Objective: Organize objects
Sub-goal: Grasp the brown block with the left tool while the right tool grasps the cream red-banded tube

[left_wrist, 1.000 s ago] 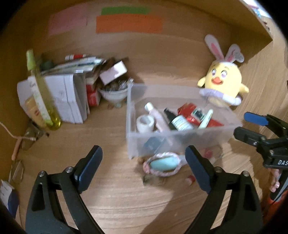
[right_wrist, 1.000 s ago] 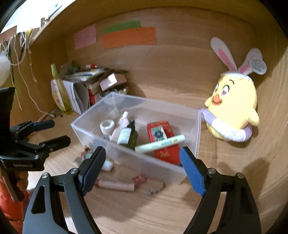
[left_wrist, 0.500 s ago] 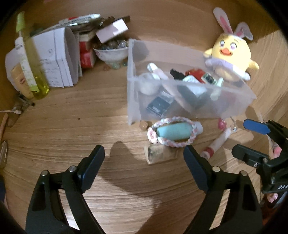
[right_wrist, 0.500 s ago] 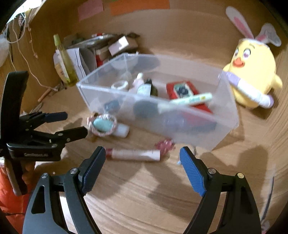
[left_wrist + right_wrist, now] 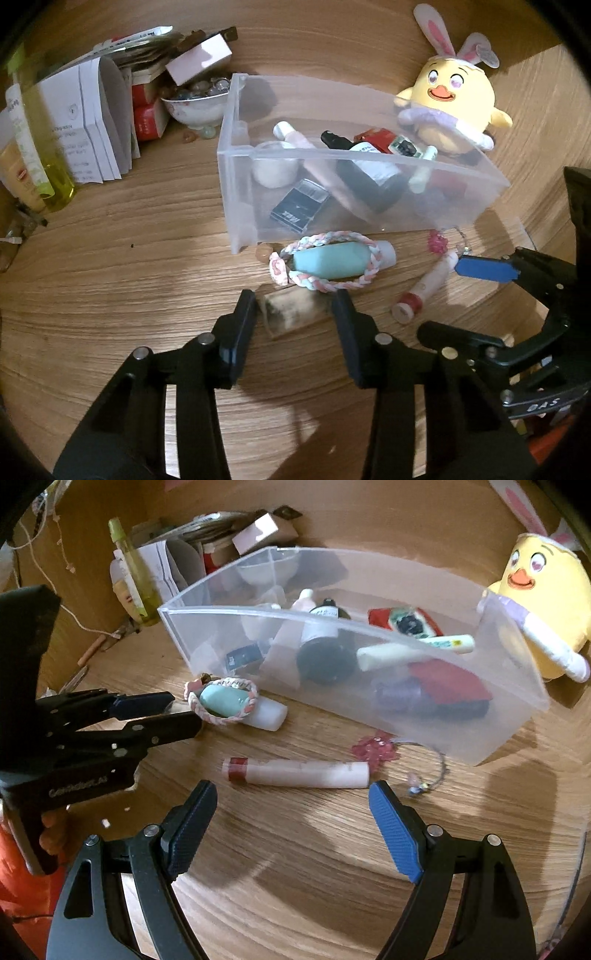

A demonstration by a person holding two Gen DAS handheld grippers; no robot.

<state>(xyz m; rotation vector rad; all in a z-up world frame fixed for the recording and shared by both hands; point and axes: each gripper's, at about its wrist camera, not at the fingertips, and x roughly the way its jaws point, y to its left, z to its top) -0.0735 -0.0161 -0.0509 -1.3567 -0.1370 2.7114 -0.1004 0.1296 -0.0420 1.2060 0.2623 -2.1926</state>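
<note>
A small tan block (image 5: 295,315) lies on the wooden surface between the fingertips of my left gripper (image 5: 293,310), whose jaws are closing; thin gaps still show at each pad. Just beyond lies a teal tube (image 5: 328,260) ringed by a braided pink-white bracelet (image 5: 364,273). My right gripper (image 5: 291,805) stands open just short of a pink tube with a red cap (image 5: 299,773), not touching it. The clear plastic bin (image 5: 517,709) behind holds bottles, tubes and a red packet. In the right wrist view the left gripper (image 5: 183,712) reaches in from the left.
A yellow plush chick (image 5: 456,99) sits behind the bin's right end. A pink bead charm on a wire ring (image 5: 375,751) lies by the bin's front wall. At the back left stand papers (image 5: 88,118), a yellow-green bottle (image 5: 44,147) and a bowl of marbles (image 5: 195,101).
Both grippers dropped toward the surface and tilted down. The left jaws narrowed from wide open to closely flank the tan block. The right jaws stayed wide, now close over the pink tube.
</note>
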